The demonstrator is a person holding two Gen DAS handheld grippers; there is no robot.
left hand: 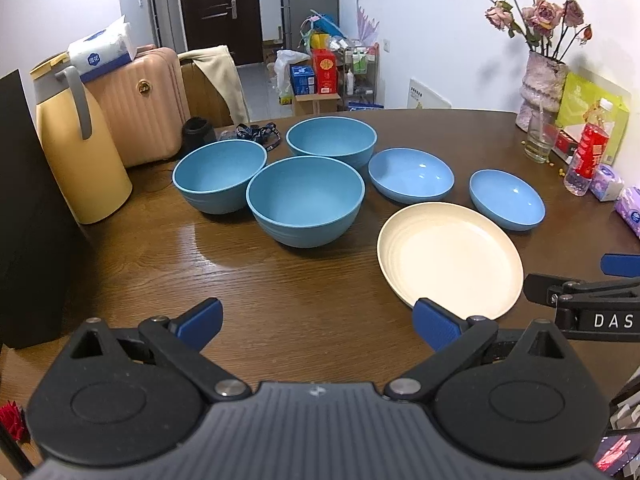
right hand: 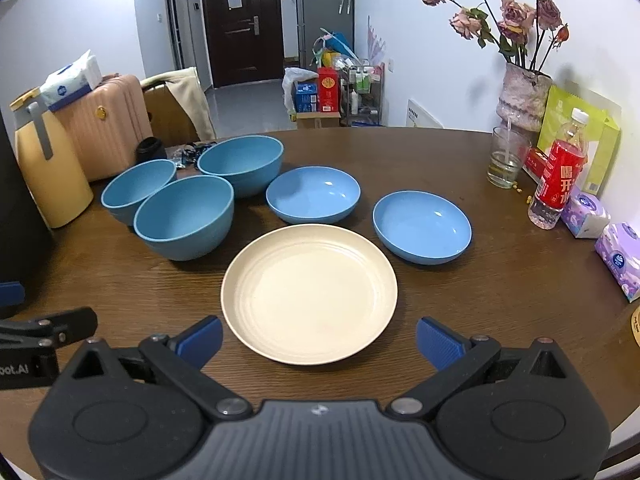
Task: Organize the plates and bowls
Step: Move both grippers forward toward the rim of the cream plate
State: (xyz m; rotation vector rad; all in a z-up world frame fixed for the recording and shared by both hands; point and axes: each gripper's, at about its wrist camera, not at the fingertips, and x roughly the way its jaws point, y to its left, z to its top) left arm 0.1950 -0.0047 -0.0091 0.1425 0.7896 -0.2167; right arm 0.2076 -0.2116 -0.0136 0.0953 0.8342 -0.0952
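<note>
A: Tool state?
B: Left tool point(left hand: 316, 324) and right tool point(right hand: 318, 338) released, empty.
A: Plate point(right hand: 309, 293)?
B: On table point(right hand: 460, 300), 12 o'clock of right tool.
A: Legible text?
B: "DAS", cut off, right tool body.

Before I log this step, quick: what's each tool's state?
Left tool: open, holding nothing.
Right tool: open, holding nothing, cream plate just ahead.

A lived-in home: a wooden dining table point(right hand: 500, 300), pink suitcase point(right hand: 104, 128), flower vase point(right hand: 524, 96) and entrance door point(right hand: 240, 20).
</note>
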